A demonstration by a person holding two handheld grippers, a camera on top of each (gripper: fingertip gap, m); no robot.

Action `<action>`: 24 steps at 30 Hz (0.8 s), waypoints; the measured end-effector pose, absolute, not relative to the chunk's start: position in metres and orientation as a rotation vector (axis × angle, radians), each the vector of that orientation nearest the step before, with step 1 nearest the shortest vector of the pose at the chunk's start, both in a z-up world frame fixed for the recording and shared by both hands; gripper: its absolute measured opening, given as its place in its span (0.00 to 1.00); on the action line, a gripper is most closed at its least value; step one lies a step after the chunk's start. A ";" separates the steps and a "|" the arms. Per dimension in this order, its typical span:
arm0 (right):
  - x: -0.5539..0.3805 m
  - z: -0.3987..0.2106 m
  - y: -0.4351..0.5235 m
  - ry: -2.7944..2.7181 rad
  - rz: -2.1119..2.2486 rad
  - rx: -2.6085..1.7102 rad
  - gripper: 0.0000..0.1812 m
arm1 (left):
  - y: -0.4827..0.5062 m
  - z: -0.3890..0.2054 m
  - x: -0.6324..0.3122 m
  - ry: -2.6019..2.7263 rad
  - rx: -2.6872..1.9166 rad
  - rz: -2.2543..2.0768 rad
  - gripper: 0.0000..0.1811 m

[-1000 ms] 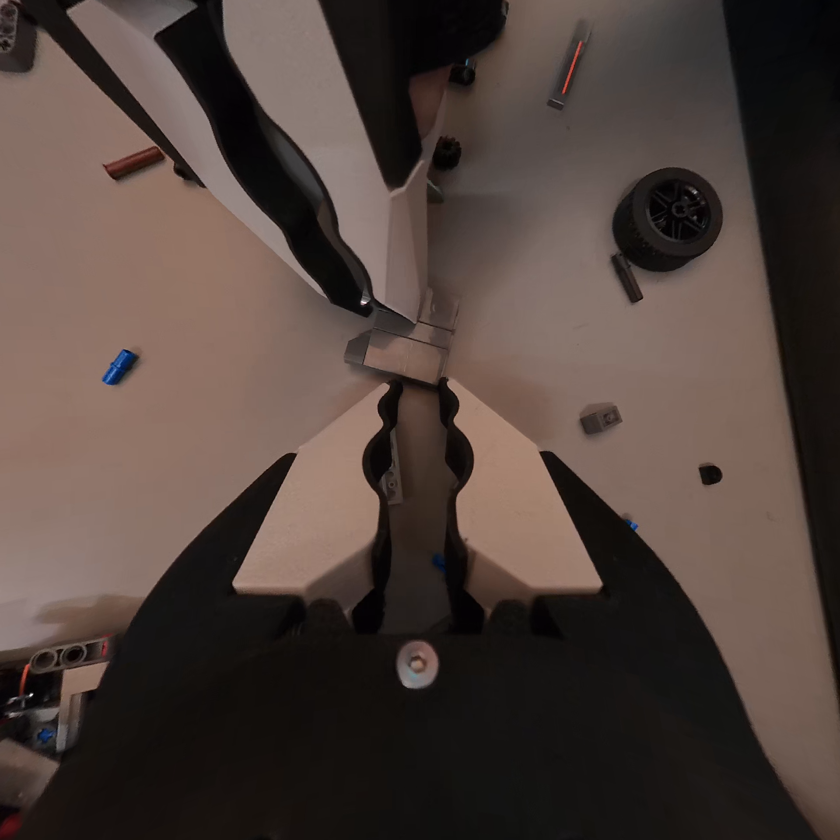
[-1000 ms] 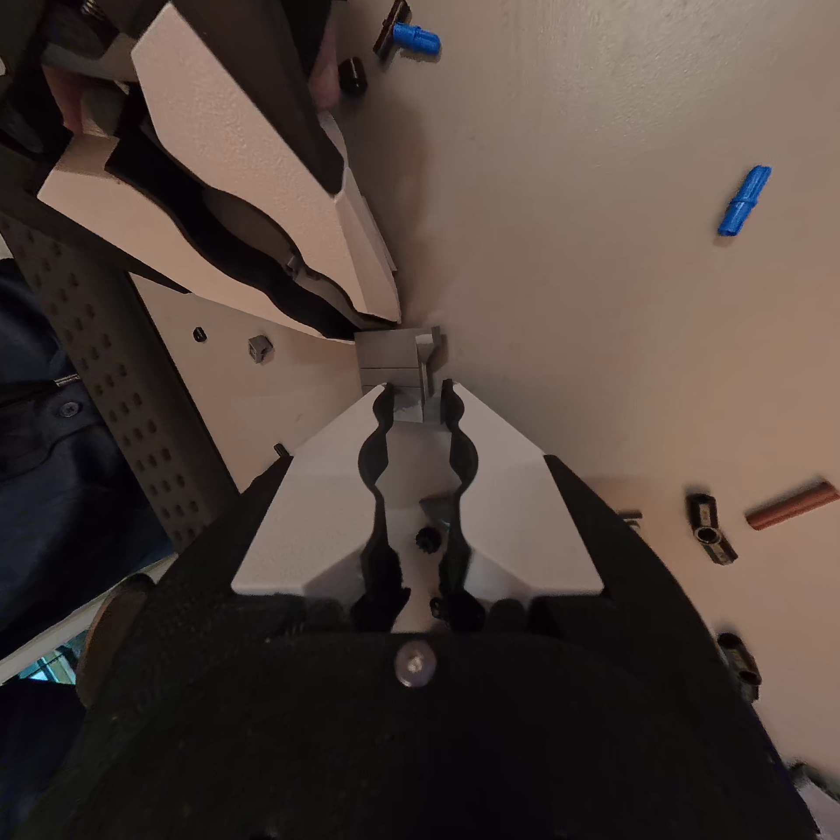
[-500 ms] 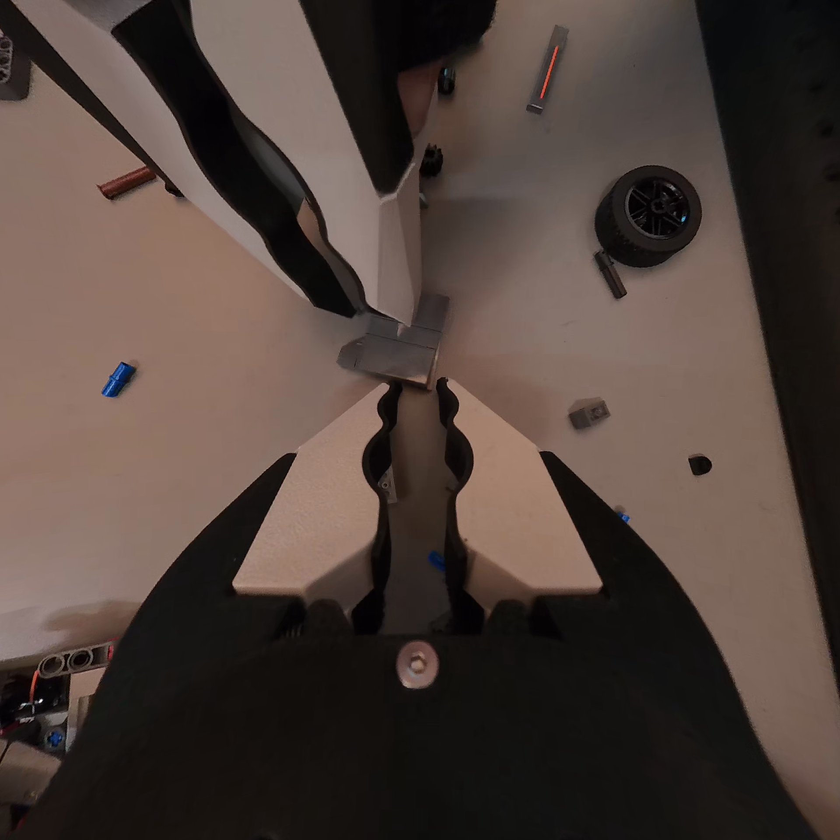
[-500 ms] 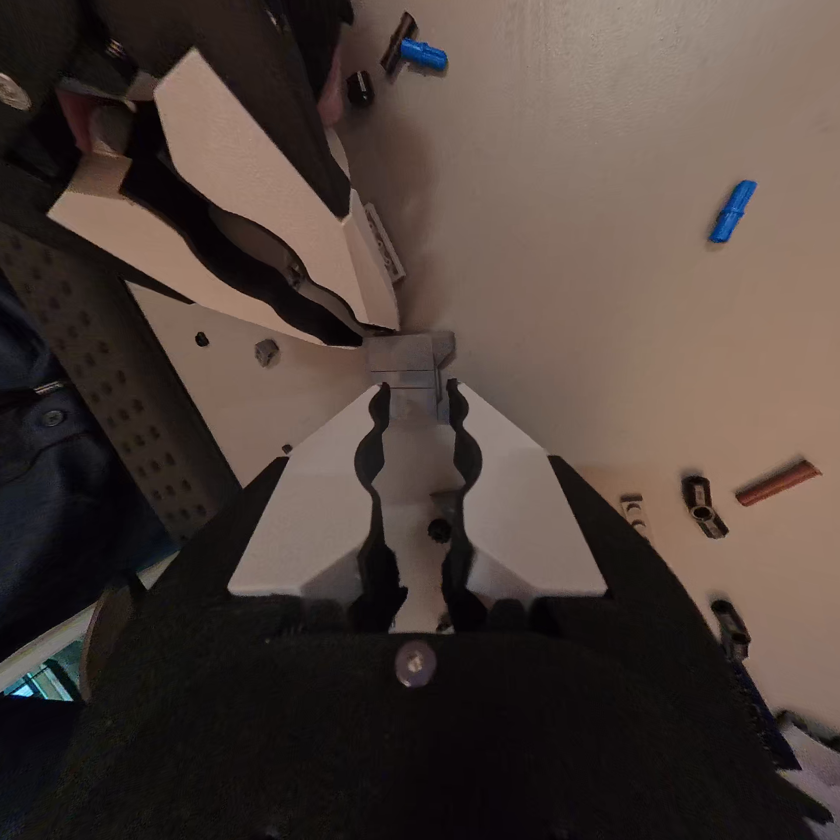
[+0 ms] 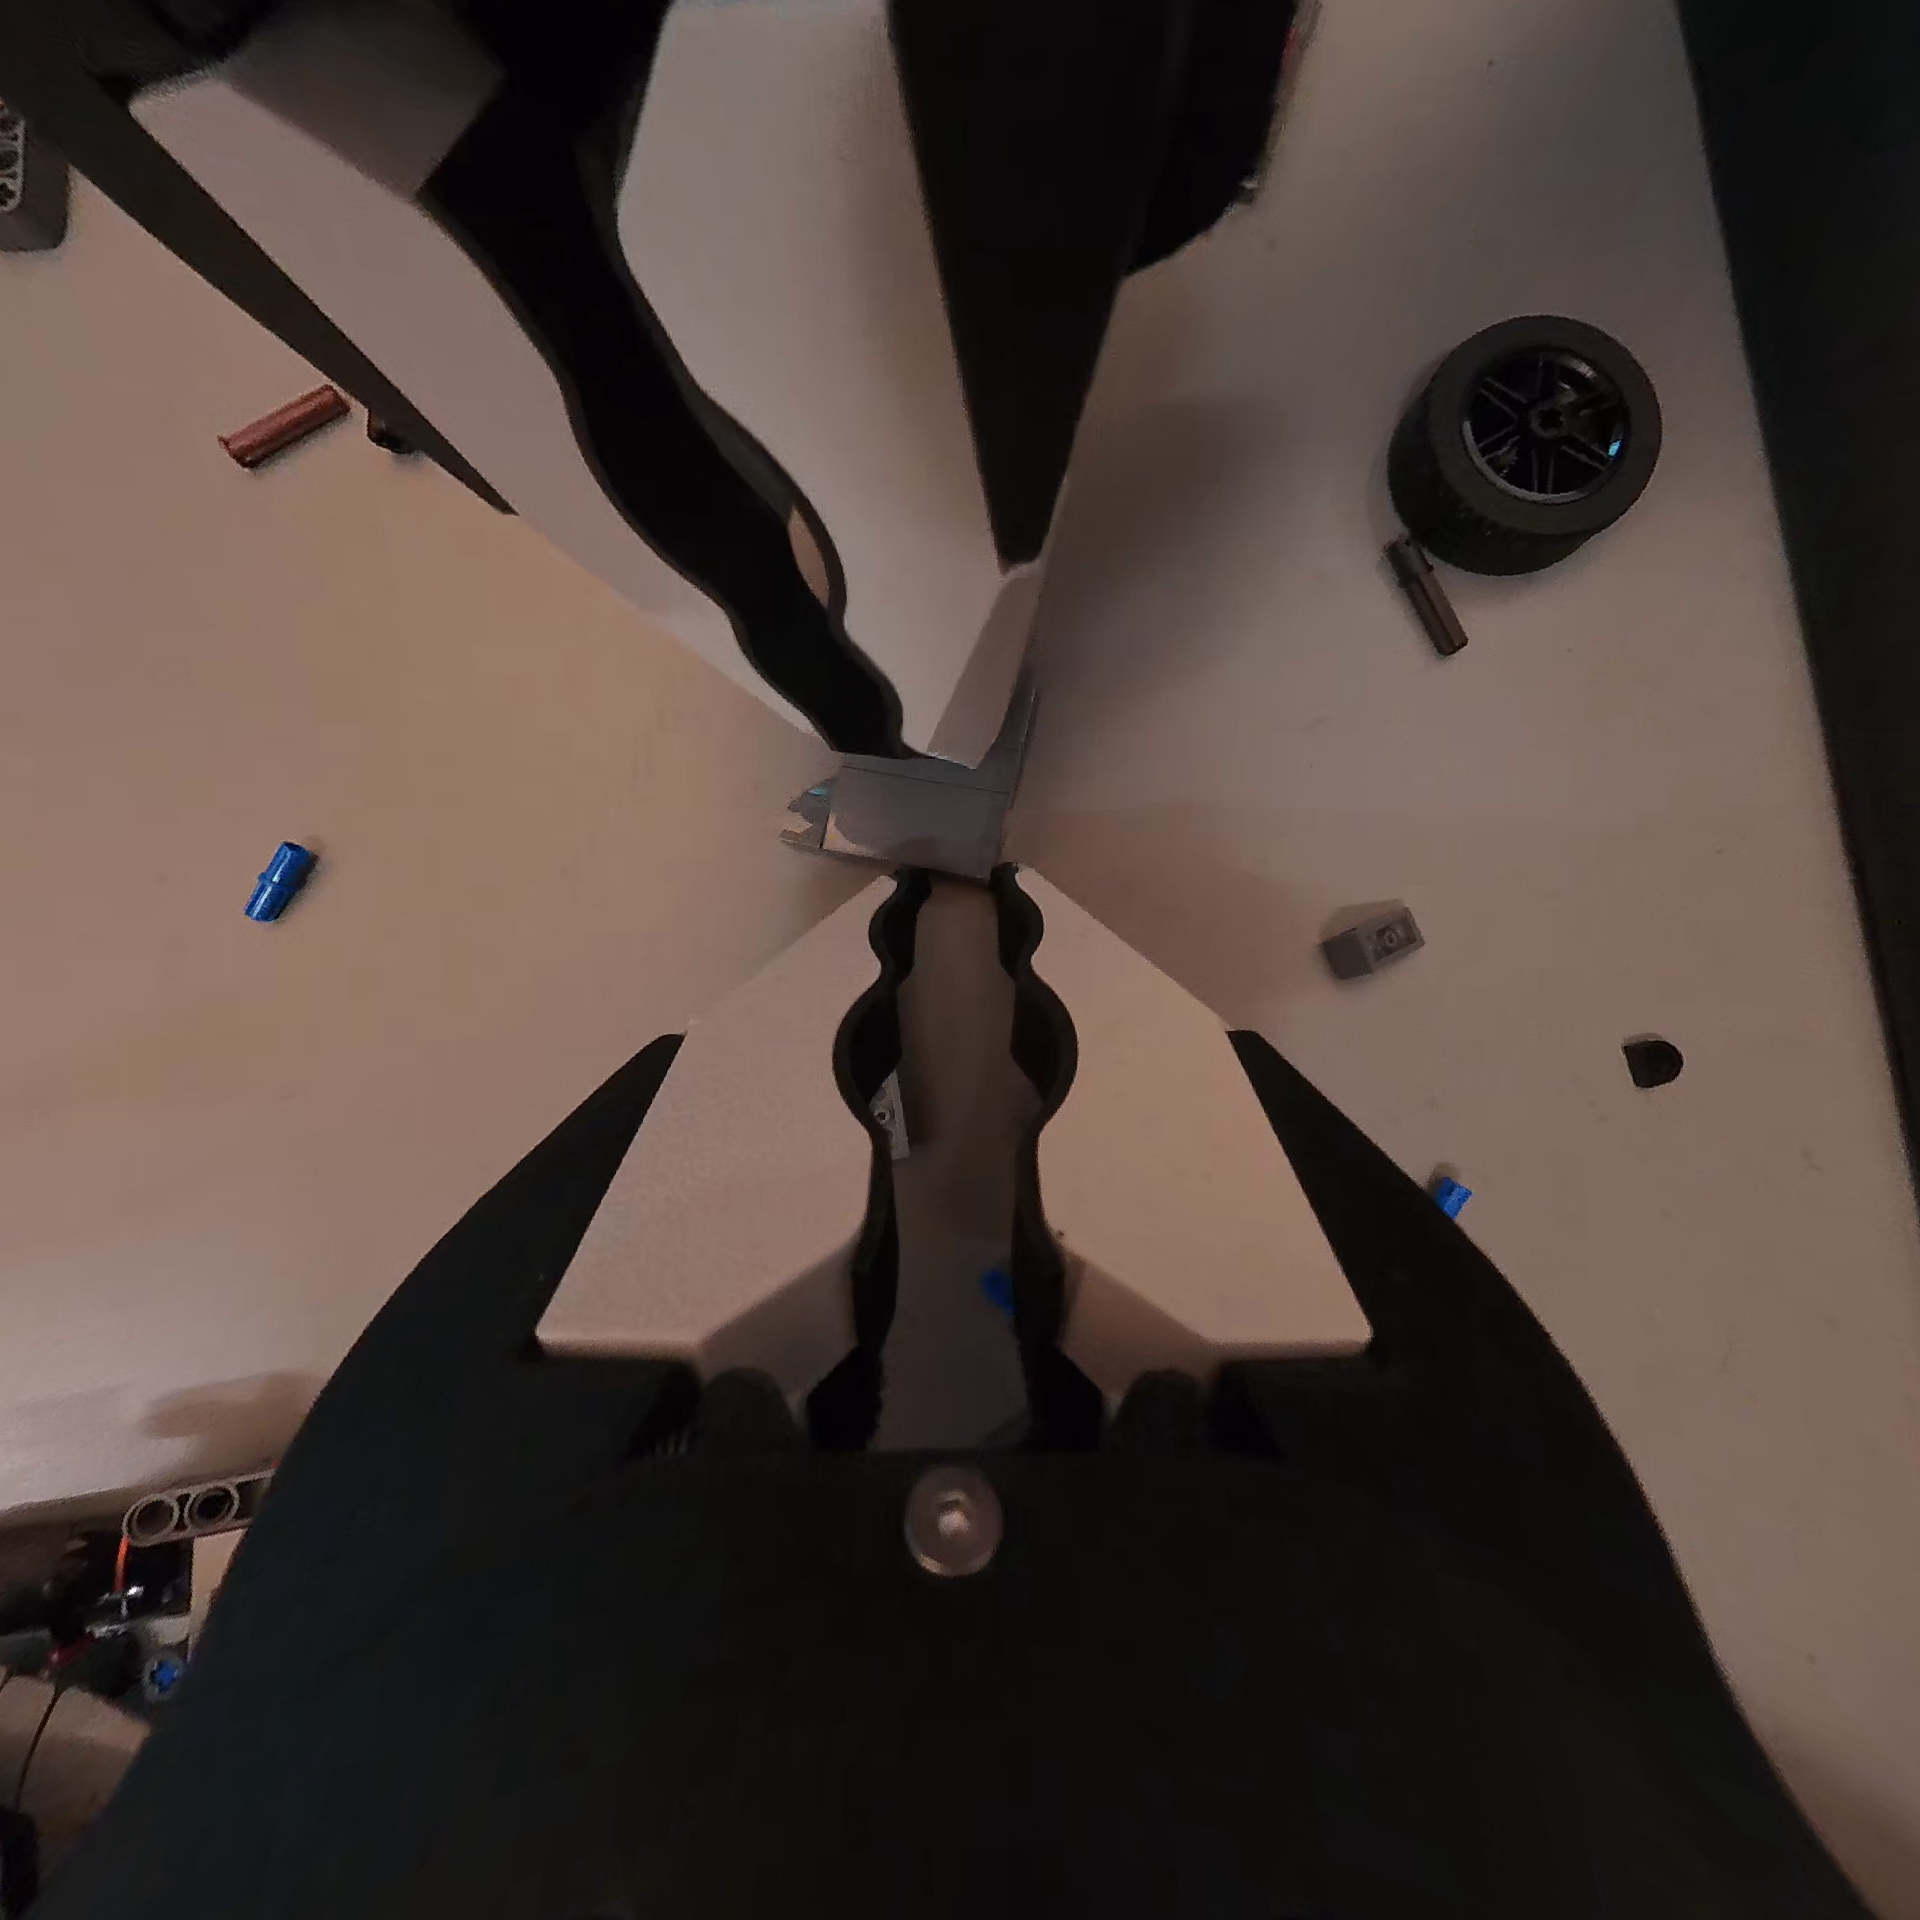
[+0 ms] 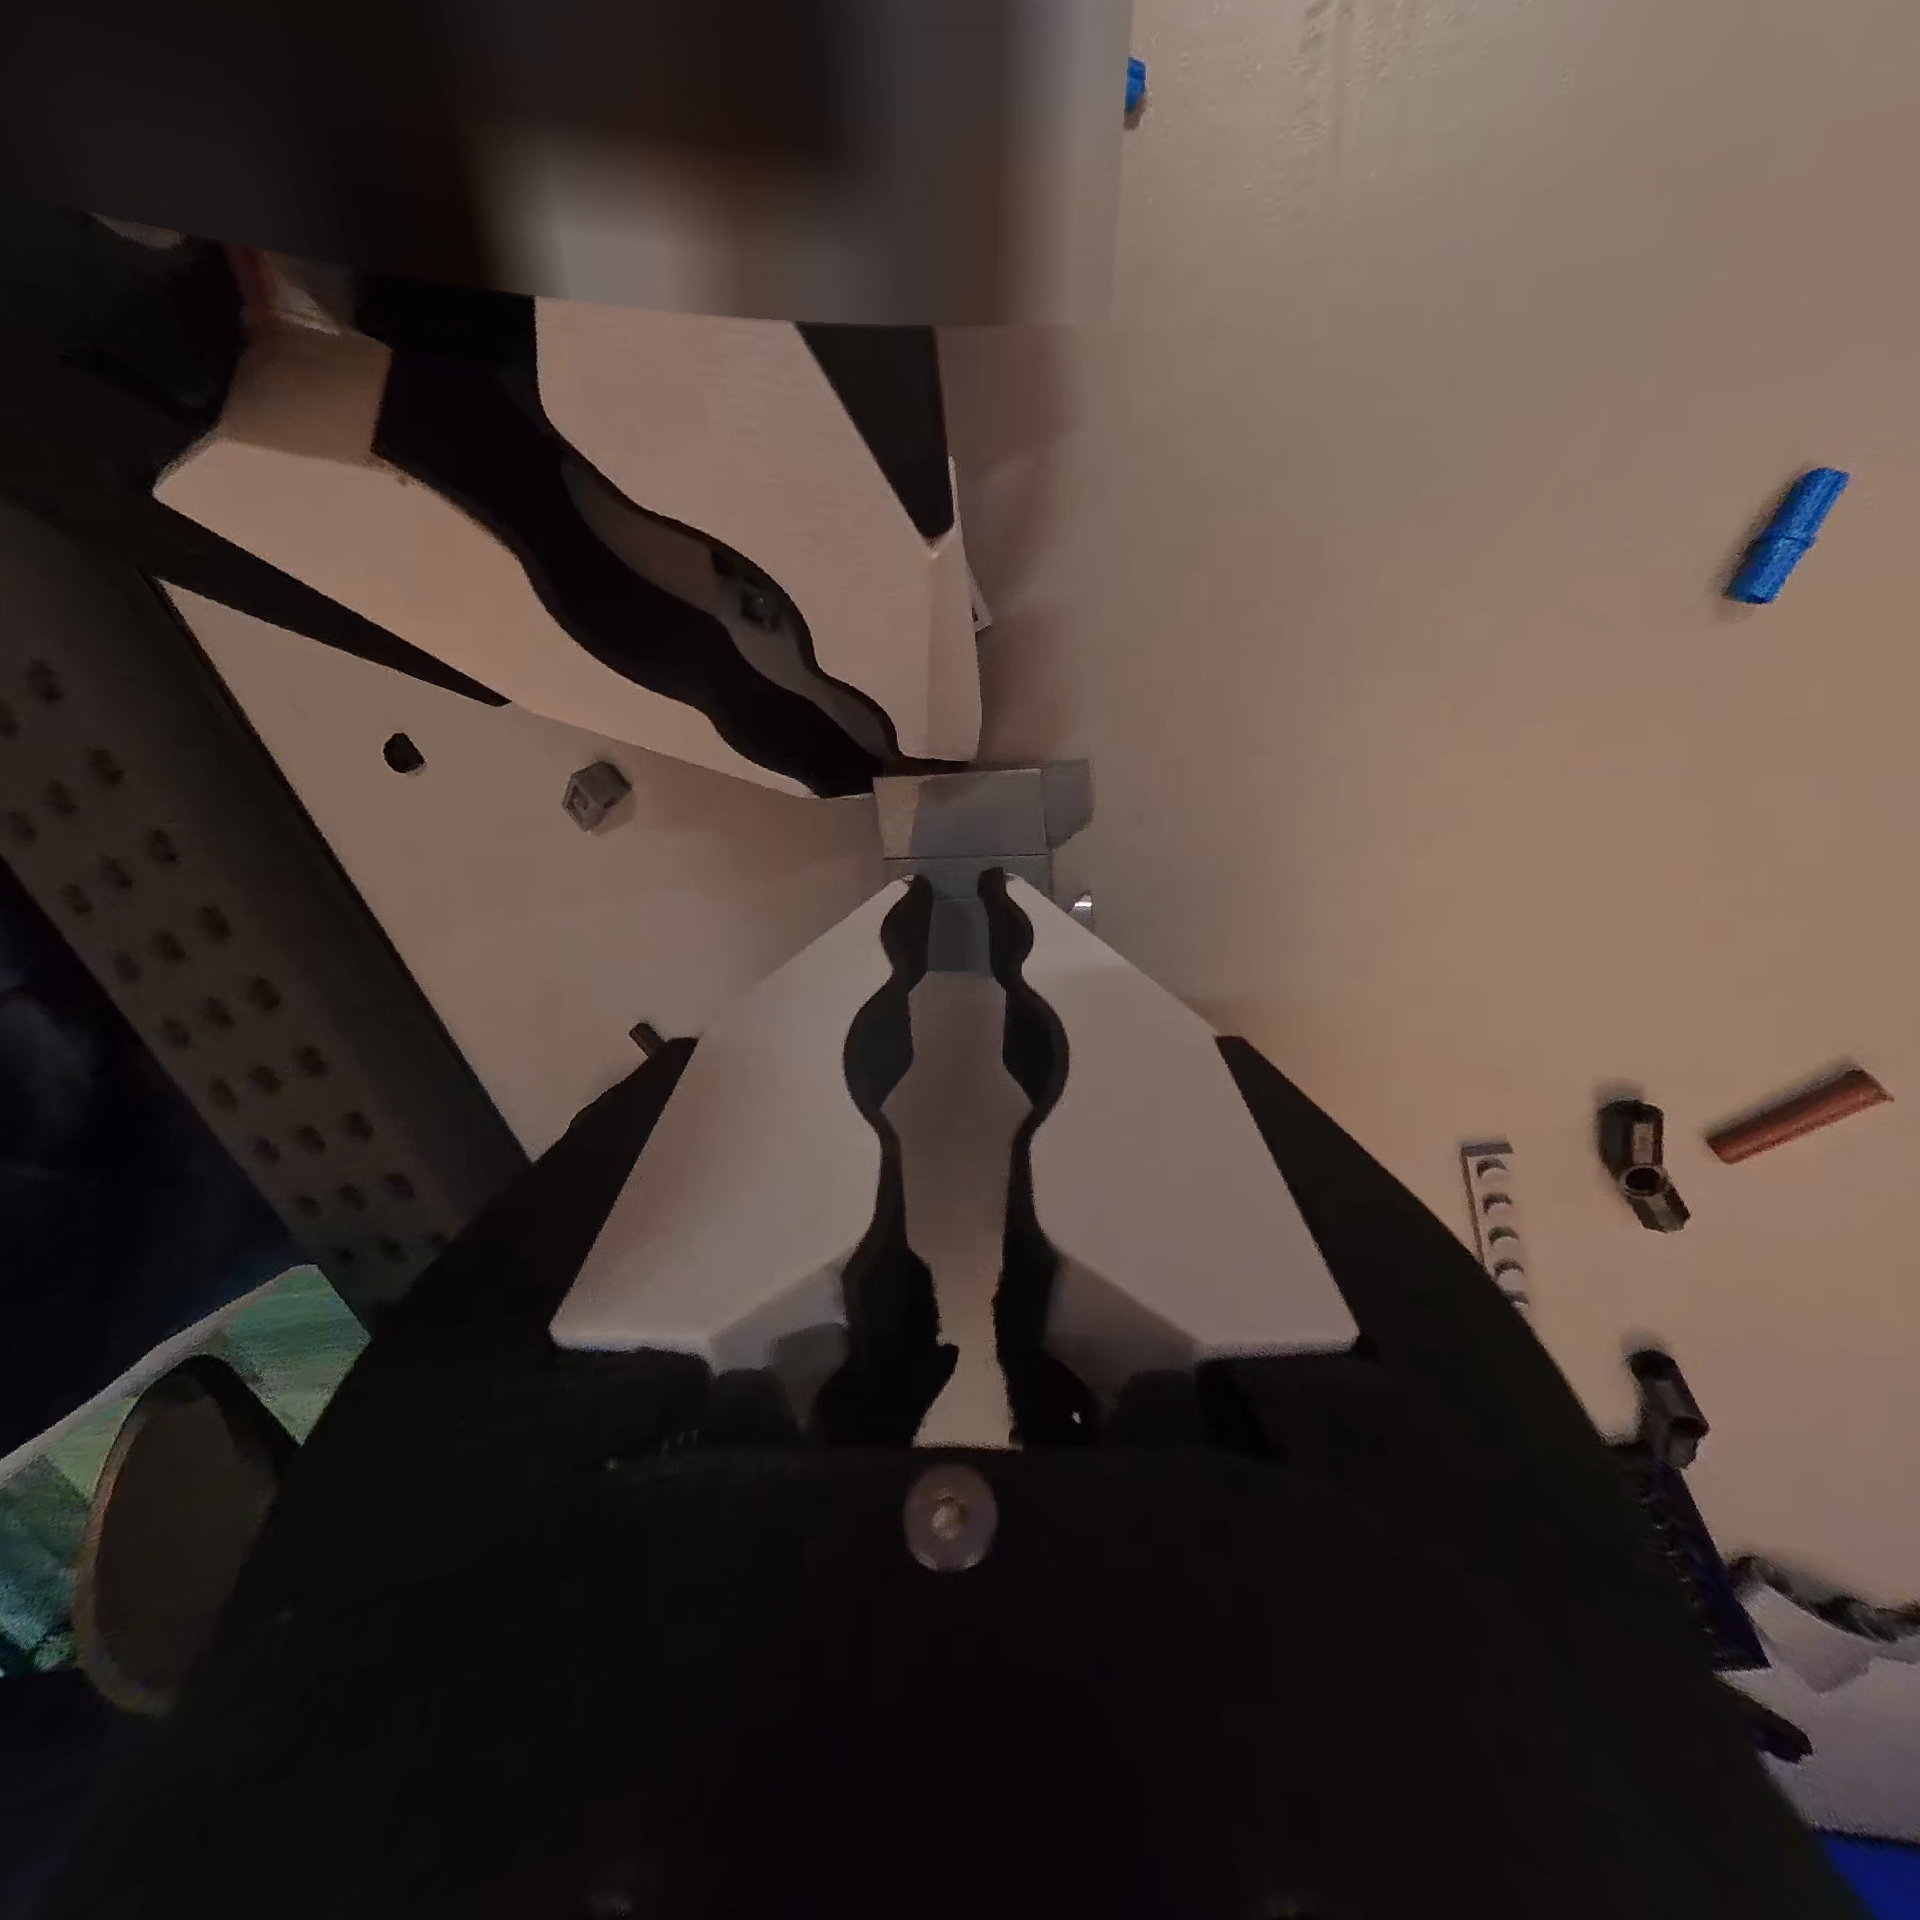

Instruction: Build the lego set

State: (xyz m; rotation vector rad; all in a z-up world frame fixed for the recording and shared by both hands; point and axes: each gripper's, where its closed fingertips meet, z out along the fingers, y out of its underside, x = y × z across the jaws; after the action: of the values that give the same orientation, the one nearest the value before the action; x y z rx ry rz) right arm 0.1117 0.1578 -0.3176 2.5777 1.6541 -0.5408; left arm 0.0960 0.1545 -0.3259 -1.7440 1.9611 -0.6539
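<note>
Two grippers pinching one grey lego block [image 5: 914, 821] at frame centre, above the table [image 5: 468, 727].
Left wrist view: left gripper [image 5: 951, 881] tips nipping the block's near edge; press squarely, judged best; wheel [image 5: 1522, 442] upper right; right wrist view: right gripper [image 6: 948, 883] clamped on the block; strip [image 6: 1496, 1221] lower right.

My two wrist cameras look steeply down along their fingers, close above the pale beige tabletop [image 5: 416, 1091], from opposite sides; both share the small grey brick assembly [image 5: 914, 816] [image 6: 971, 821] at centre.
</note>
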 end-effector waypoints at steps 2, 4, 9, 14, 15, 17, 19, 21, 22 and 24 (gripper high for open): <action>0.112 -0.317 0.157 1.650 -0.556 2.578 0.06 | 0.154 -0.326 0.096 1.964 -1.735 -0.655 0.07; 0.112 -0.318 0.157 1.648 -0.555 2.586 0.05 | 0.154 -0.326 0.096 1.966 -1.733 -0.653 0.07; 0.111 -0.317 0.156 1.667 -0.542 2.580 0.03 | 0.154 -0.326 0.096 1.967 -1.732 -0.647 0.07; 0.114 -0.316 0.150 1.661 -0.526 2.570 0.02 | 0.155 -0.326 0.096 1.963 -1.735 -0.663 0.06; 0.114 -0.317 0.149 1.656 -0.543 2.564 0.02 | 0.155 -0.326 0.096 1.961 -1.737 -0.666 0.06; 0.112 -0.317 0.146 1.646 -0.568 2.553 0.01 | 0.156 -0.326 0.096 1.958 -1.742 -0.668 0.05; 0.111 -0.318 0.146 1.664 -0.558 2.550 0.00 | 0.156 -0.326 0.096 1.956 -1.744 -0.665 0.05; 0.110 -0.318 0.144 1.659 -0.562 2.543 0.00 | 0.157 -0.326 0.096 1.955 -1.746 -0.660 0.05; 0.110 -0.318 0.144 1.655 -0.554 2.547 0.00 | 0.157 -0.326 0.096 1.954 -1.746 -0.660 0.05; 0.110 -0.319 0.144 1.655 -0.542 2.554 0.00 | 0.157 -0.326 0.096 1.951 -1.749 -0.661 0.04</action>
State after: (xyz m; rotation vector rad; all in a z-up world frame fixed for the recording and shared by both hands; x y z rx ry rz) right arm 0.1102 0.1444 -0.3186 2.5536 1.6548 -0.5421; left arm 0.0961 0.1570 -0.3259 -1.7488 1.9513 -0.6606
